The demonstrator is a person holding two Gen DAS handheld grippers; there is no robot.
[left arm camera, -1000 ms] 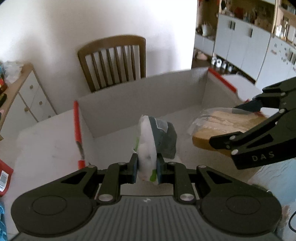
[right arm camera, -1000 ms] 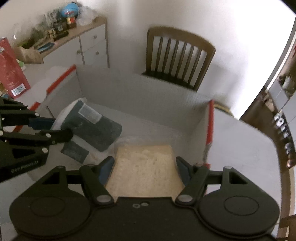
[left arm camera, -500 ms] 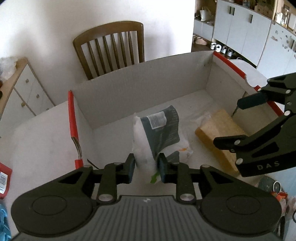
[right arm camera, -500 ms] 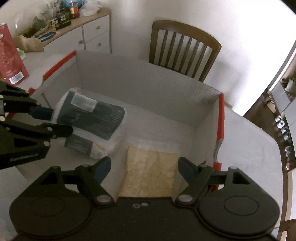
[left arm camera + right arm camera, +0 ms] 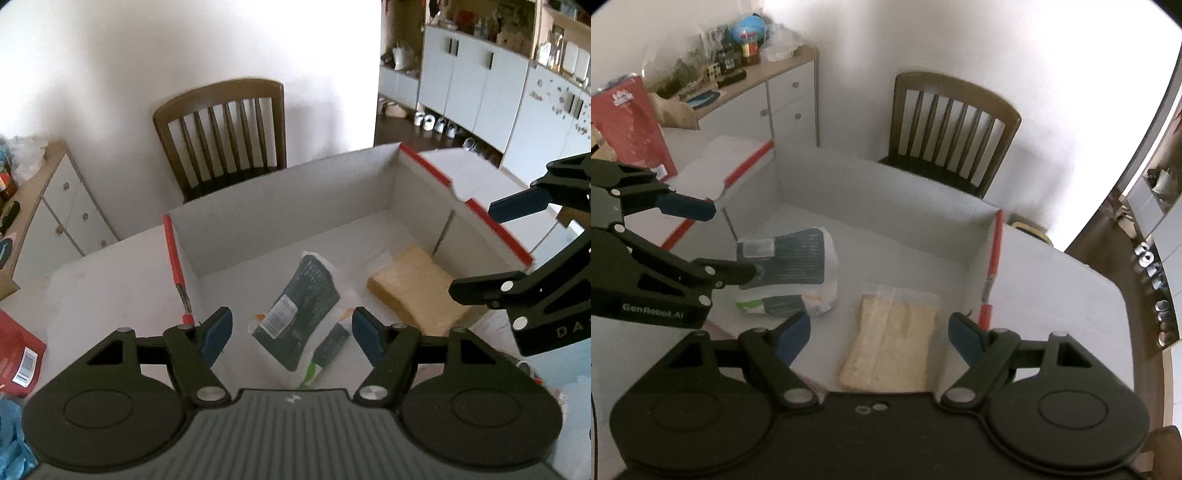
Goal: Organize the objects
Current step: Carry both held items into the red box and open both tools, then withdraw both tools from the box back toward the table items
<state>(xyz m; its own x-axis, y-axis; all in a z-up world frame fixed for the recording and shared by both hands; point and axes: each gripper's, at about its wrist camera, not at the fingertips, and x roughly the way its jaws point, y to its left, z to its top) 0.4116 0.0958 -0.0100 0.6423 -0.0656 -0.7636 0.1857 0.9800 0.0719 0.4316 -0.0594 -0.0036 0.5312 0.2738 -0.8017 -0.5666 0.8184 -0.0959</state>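
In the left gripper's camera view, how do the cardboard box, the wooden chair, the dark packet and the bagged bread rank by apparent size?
1. cardboard box
2. wooden chair, though it stands farther off
3. dark packet and bagged bread: too alike to rank

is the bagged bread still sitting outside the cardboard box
No, the bagged bread lies on the floor of the cardboard box, beside the dark-labelled bag.

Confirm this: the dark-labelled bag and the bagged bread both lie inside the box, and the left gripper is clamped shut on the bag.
Not quite. The dark-labelled bag and bagged bread do lie inside the box, but the left gripper is not clamped on the bag: the left wrist view shows its fingers opening, clear of it.
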